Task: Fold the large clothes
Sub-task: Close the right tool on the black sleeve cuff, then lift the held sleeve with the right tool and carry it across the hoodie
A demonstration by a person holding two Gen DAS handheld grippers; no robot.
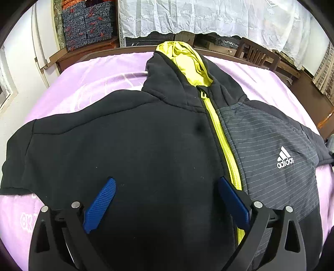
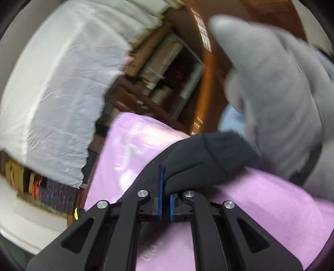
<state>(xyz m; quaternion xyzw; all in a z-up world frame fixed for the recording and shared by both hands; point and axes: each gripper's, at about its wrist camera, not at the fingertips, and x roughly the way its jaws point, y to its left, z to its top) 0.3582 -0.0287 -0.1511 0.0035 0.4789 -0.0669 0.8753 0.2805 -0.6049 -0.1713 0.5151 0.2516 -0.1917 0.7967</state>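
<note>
A black hoodie with a yellow zip, a yellow-lined hood and a grey striped panel bearing a white logo lies face up and spread flat. My left gripper hovers over its lower chest, open wide, with the blue pads apart and nothing between them. In the right wrist view, my right gripper is shut on the hoodie's black sleeve just behind the ribbed cuff, which hangs off to the right. That view is blurred.
A lilac blanket covers the bed under the hoodie. Behind the bed are a wooden headboard, a white lace curtain, stacked patterned boxes and a wooden chair. A bulky grey fabric shape looms at the right.
</note>
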